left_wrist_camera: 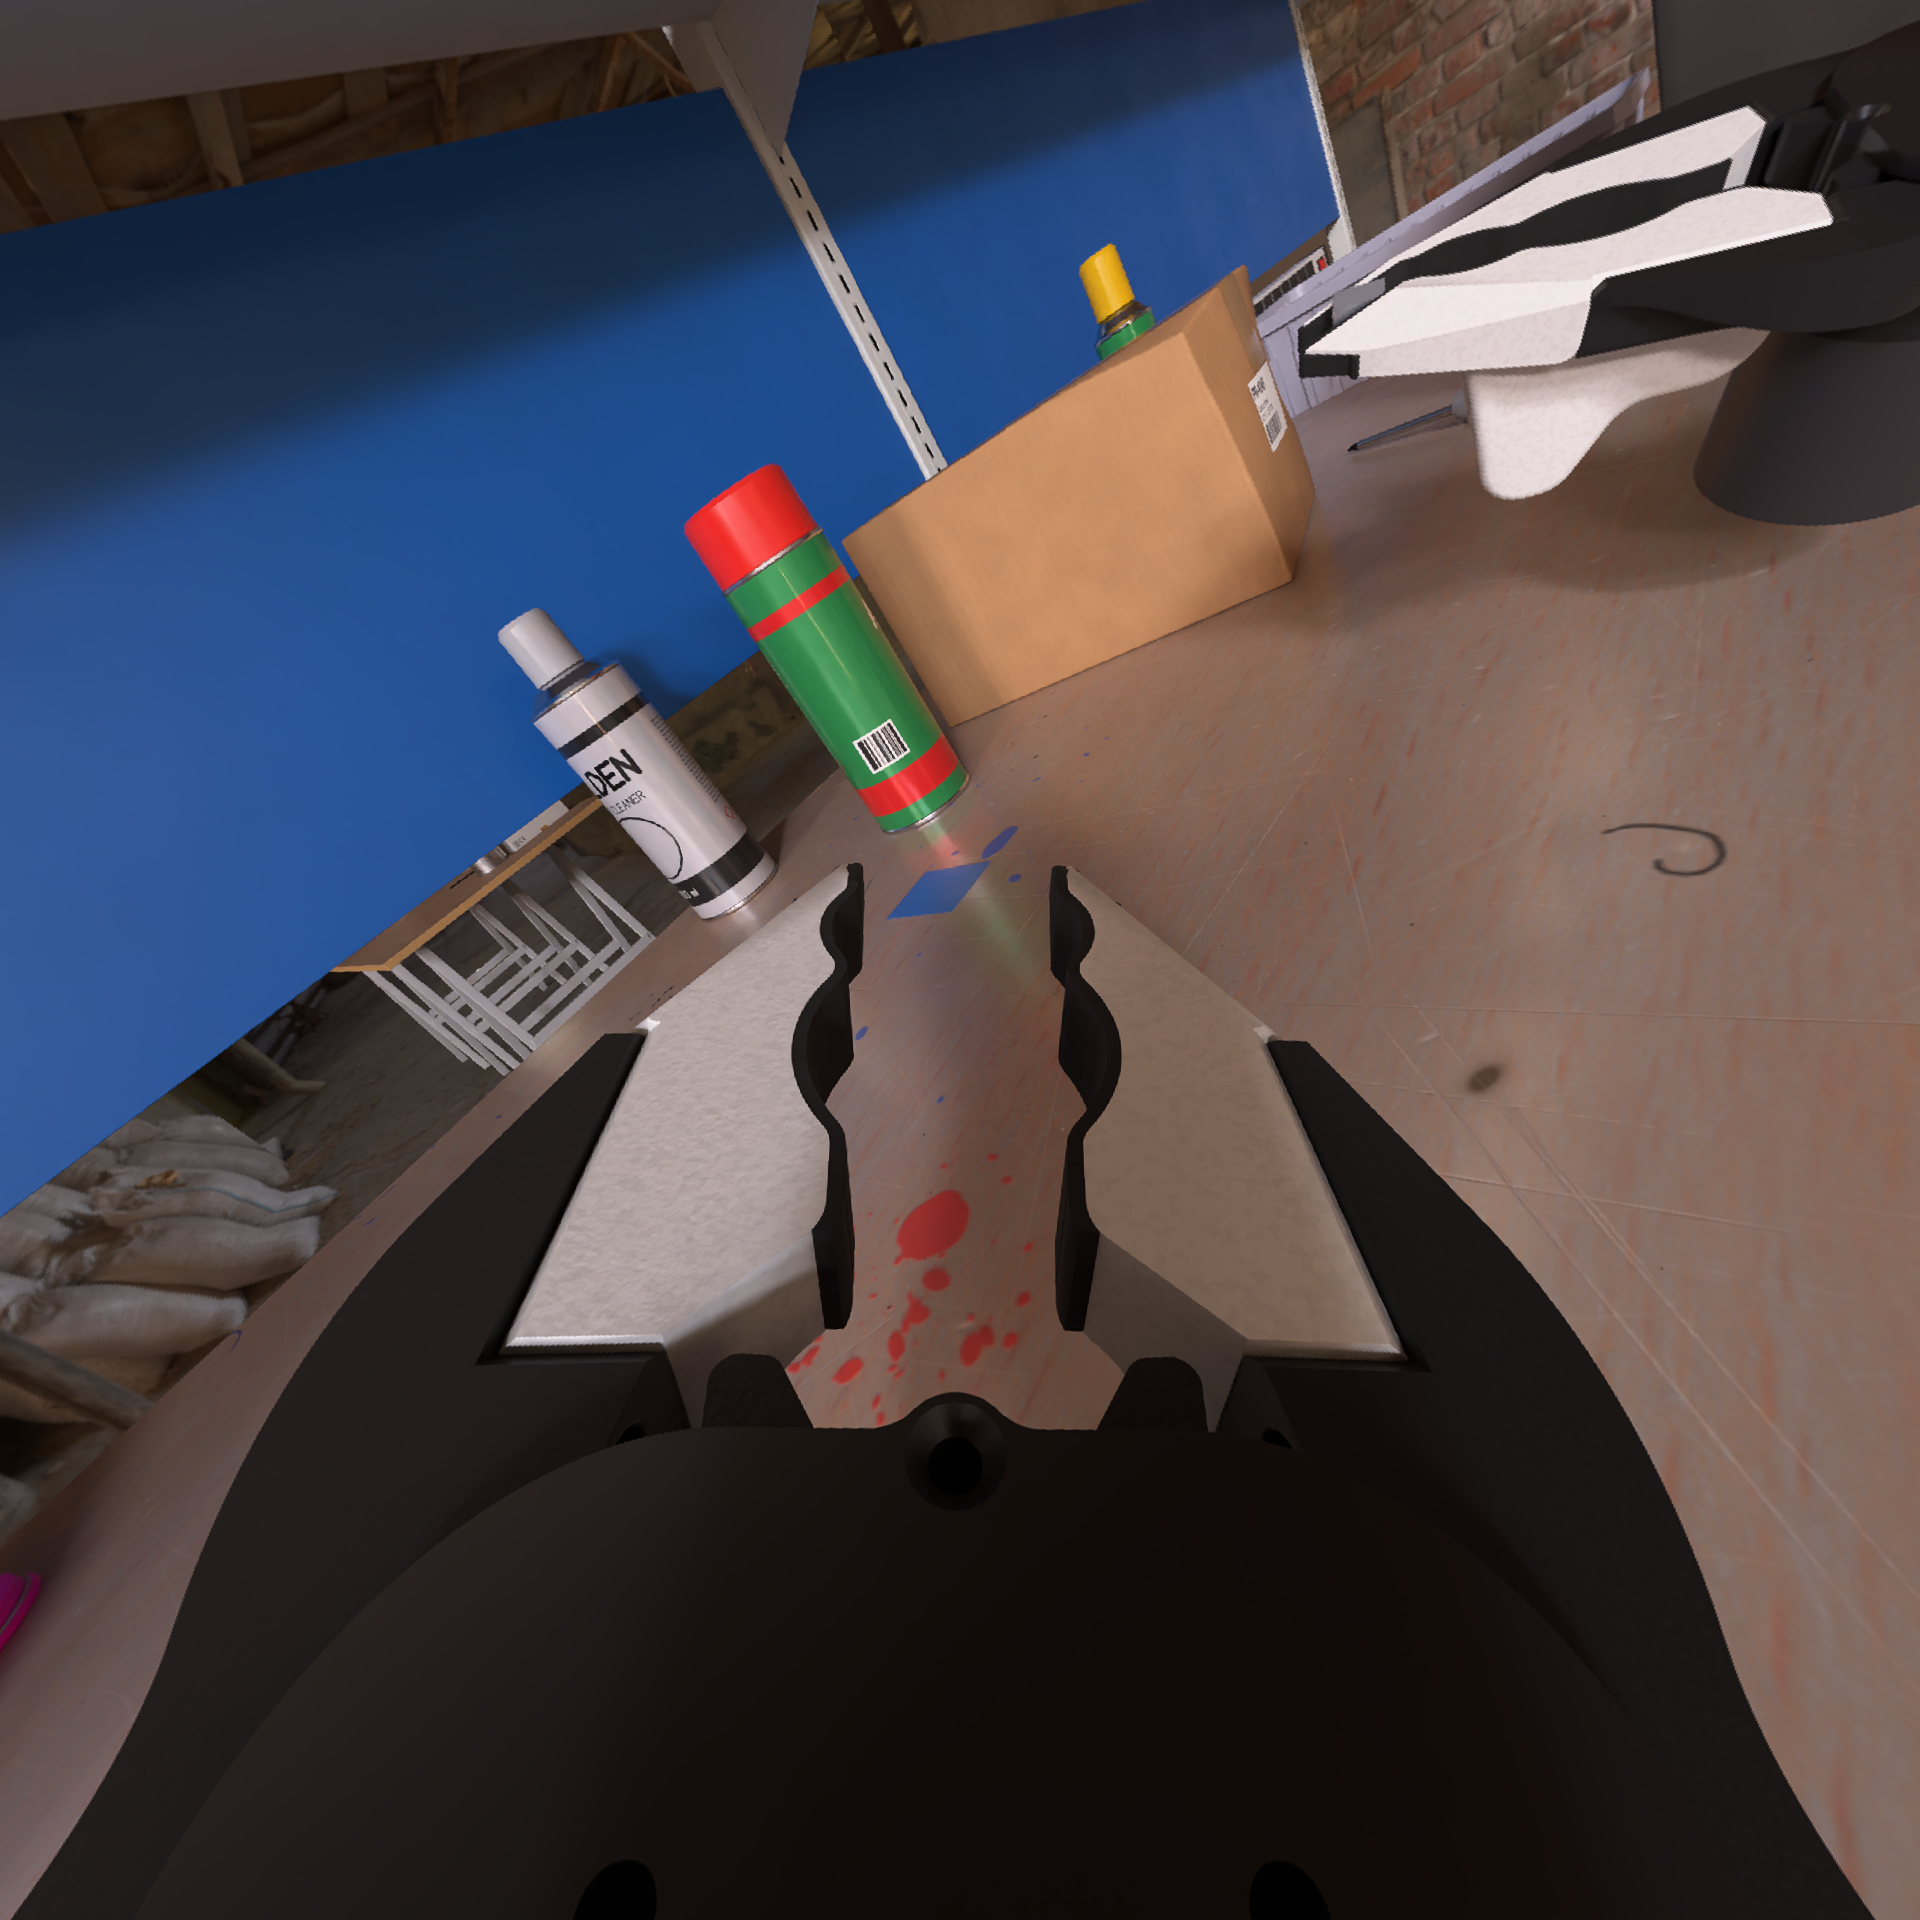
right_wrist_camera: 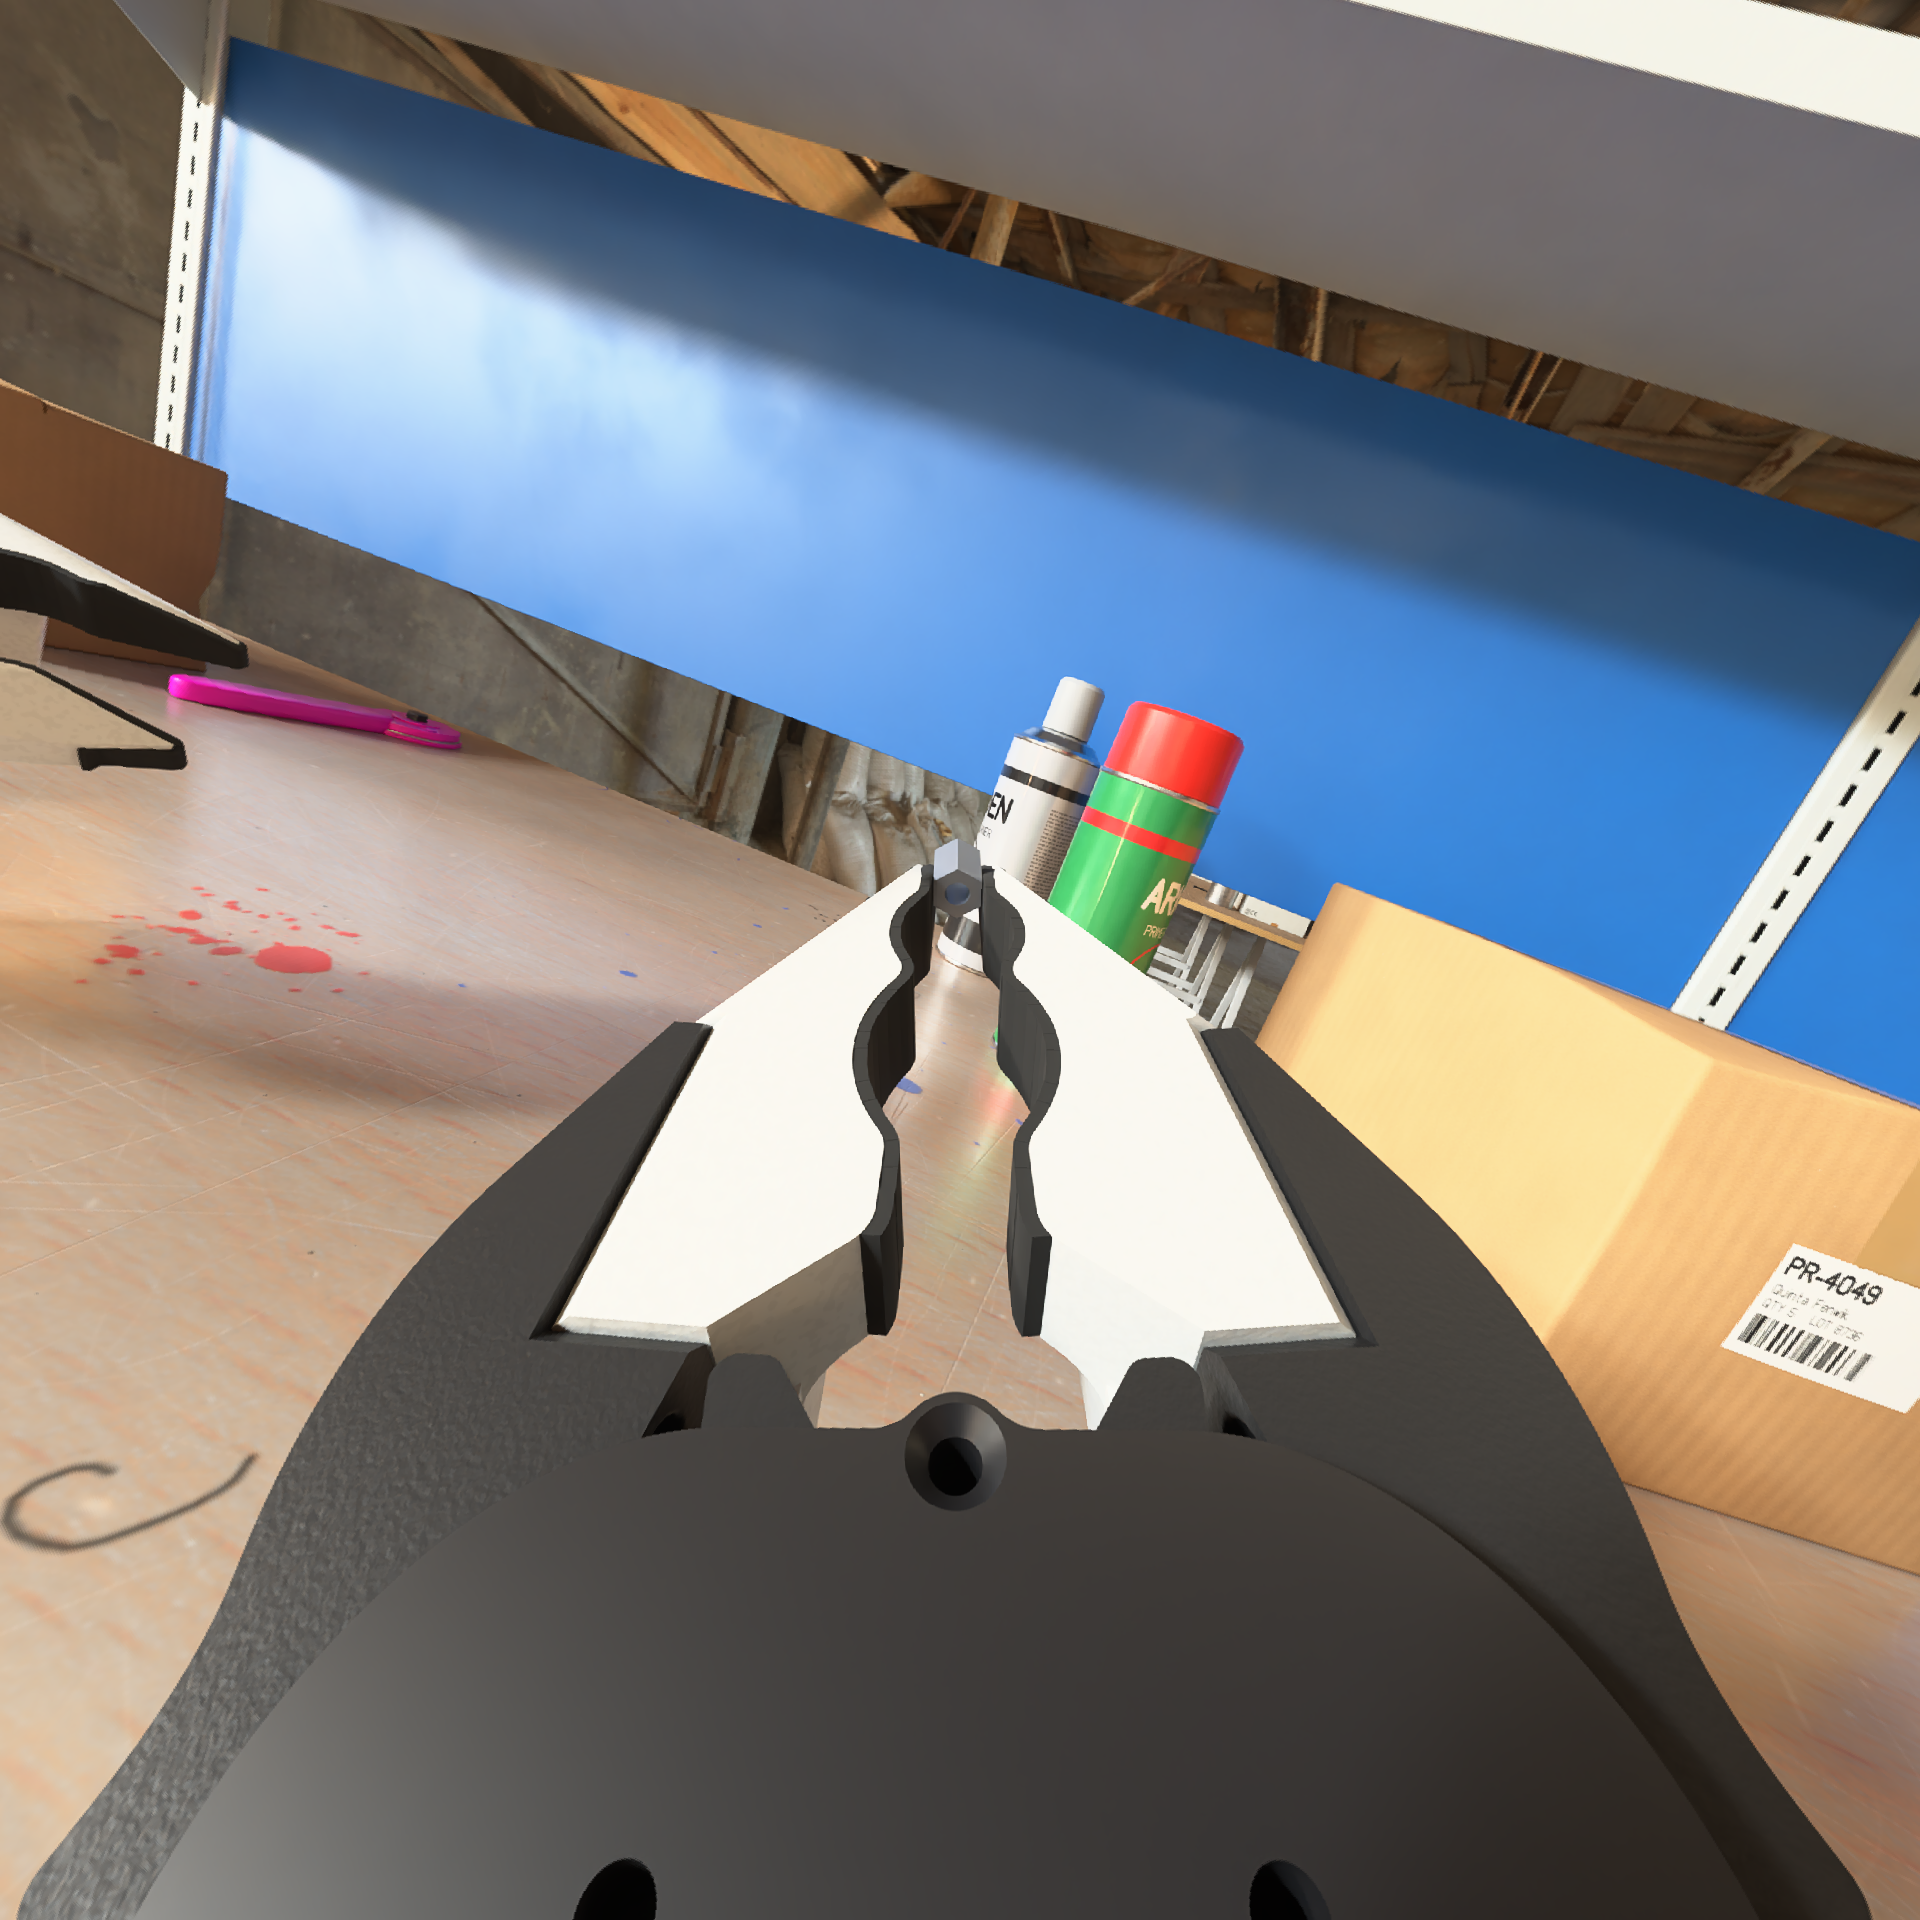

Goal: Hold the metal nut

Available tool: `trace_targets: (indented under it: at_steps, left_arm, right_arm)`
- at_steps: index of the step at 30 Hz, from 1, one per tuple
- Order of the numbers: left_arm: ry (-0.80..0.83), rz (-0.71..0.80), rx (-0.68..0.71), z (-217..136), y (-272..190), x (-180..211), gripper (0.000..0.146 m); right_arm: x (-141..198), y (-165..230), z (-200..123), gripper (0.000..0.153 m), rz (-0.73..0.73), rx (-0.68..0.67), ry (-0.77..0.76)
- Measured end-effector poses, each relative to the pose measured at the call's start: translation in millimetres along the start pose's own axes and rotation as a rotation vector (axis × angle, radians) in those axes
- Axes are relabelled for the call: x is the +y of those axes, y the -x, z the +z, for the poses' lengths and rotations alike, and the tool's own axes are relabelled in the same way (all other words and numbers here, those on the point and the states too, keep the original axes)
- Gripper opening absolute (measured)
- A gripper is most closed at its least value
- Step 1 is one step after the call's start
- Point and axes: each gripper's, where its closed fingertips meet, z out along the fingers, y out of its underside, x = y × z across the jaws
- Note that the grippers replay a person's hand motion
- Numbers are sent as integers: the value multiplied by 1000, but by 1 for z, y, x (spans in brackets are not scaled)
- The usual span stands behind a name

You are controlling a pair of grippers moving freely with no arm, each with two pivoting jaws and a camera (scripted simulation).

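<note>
— Metal nut (right_wrist_camera: 956,876), where is it?
— Pinched at the very tips of the right gripper (right_wrist_camera: 954,883), lifted clear of the wooden bench (right_wrist_camera: 436,1039), in front of the white spray can (right_wrist_camera: 1049,800).
— And the left gripper (left_wrist_camera: 956,883)?
— Fingers spread, nothing between them, above red paint spatter (left_wrist_camera: 930,1226).

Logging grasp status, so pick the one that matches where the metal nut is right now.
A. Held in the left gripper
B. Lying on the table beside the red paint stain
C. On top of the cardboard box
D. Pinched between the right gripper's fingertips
D: in the right wrist view the metal nut sits clamped at the tips of the right gripper, raised off the table.
</note>
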Motion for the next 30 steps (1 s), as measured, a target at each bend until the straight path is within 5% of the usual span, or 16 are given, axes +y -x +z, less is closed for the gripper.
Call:
trace_targets:
  at_steps: [30]
  left_arm:
    - [9,10,16,1,-3,1,36]
  right_arm:
    - [1,1,0,8,-1,-6,2]
